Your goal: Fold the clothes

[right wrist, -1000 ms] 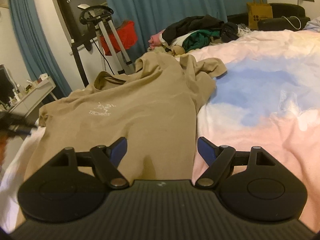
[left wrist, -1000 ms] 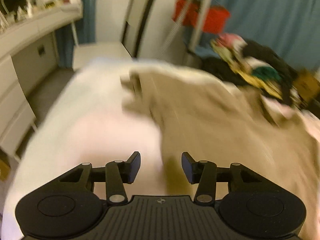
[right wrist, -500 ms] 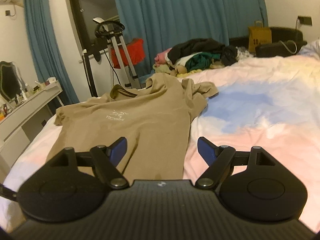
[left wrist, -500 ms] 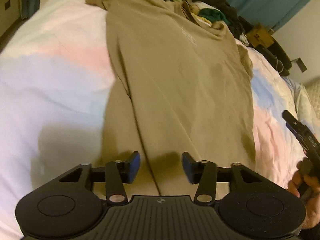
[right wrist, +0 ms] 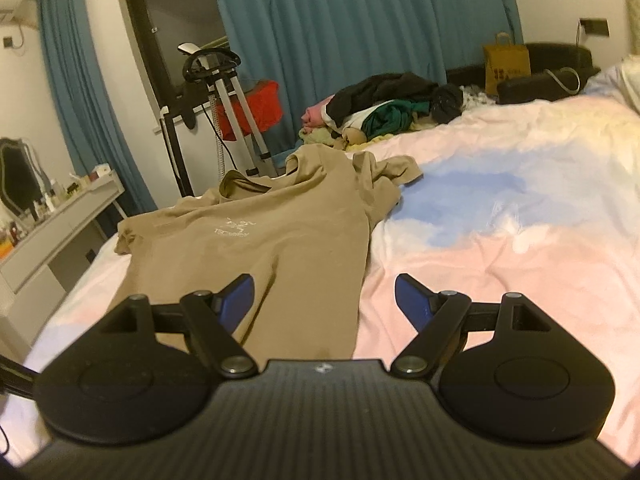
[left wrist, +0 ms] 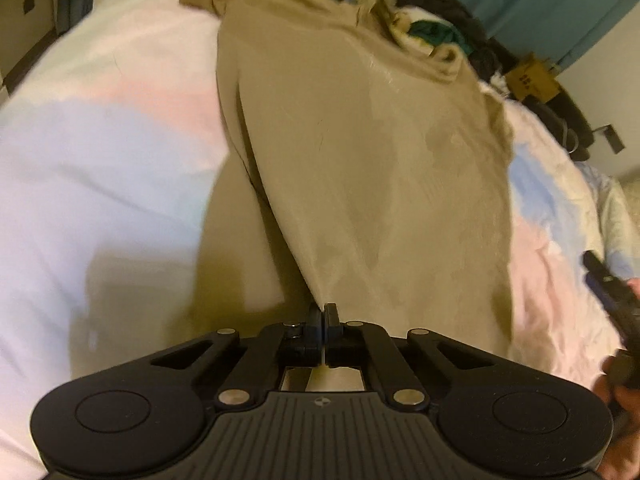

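Note:
A tan T-shirt [left wrist: 380, 160] with a small white chest logo lies spread on the bed, collar at the far end [right wrist: 280, 248]. My left gripper [left wrist: 322, 314] points steeply down at the shirt's near left part. Its jaws are closing tight on a raised ridge of the tan cloth, the pads pressed together on it. My right gripper [right wrist: 324, 300] hovers open over the shirt's near right edge, with only air between its blue pads [right wrist: 240, 296]. At the right edge of the left wrist view, that gripper [left wrist: 604, 292] shows with a hand [left wrist: 624, 400] behind it.
The pastel pink, blue and white bed cover [right wrist: 500, 220] spreads to the right. A pile of mixed clothes [right wrist: 392, 108] sits at the far end of the bed. An exercise bike [right wrist: 216, 72], a dresser [right wrist: 60, 216] and a paper bag [right wrist: 506, 64] stand beyond.
My left gripper swung over the shirt, then shut on a ridge of its cloth. The right gripper drew back a little and stays open.

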The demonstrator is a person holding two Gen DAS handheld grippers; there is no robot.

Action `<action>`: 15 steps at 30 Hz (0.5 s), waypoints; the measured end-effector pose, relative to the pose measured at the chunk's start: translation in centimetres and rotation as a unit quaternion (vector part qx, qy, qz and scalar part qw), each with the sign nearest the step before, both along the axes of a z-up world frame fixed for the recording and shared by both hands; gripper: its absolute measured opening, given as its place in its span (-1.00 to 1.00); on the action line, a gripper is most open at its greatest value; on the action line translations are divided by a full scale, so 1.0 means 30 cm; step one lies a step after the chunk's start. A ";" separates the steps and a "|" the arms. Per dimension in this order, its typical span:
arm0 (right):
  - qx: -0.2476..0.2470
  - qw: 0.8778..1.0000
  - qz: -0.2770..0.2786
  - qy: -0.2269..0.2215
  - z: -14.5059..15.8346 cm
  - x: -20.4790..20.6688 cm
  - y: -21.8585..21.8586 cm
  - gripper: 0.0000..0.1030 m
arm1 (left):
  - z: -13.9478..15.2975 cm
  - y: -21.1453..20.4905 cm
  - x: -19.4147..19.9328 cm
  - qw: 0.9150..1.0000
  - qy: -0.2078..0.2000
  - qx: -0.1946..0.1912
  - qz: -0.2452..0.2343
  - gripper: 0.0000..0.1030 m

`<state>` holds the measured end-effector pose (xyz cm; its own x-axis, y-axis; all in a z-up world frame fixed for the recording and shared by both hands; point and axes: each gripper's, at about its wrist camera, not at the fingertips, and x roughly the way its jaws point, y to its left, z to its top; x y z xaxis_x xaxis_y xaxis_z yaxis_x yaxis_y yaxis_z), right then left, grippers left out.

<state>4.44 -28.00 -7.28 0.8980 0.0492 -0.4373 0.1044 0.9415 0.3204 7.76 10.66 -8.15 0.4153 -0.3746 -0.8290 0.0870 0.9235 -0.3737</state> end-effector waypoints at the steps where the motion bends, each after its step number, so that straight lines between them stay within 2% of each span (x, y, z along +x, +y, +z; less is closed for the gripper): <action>1: 0.003 1.000 0.001 0.001 -0.002 0.000 -0.003 0.53 | 0.023 0.016 0.005 1.000 -0.005 0.002 0.001 -0.99; 6: 0.004 1.000 0.014 0.028 -0.021 0.009 0.000 0.53 | 0.069 0.118 0.039 0.999 -0.008 0.026 0.034 -0.98; 9: 0.044 0.995 0.031 0.081 -0.064 0.007 -0.023 0.52 | 0.053 0.143 0.068 0.998 -0.009 0.038 0.047 -0.99; 11: 0.104 0.987 0.041 0.114 -0.105 -0.017 -0.050 0.53 | 0.036 0.157 0.087 0.998 -0.007 0.039 0.053 -0.99; 13: 0.162 0.973 0.059 0.156 -0.160 -0.047 -0.056 0.49 | 0.014 0.163 0.102 0.998 -0.004 0.037 0.053 -0.99; 15: 0.193 0.958 0.074 0.201 -0.214 -0.067 -0.032 0.48 | -0.006 0.175 0.109 0.998 -0.002 0.033 0.051 -0.99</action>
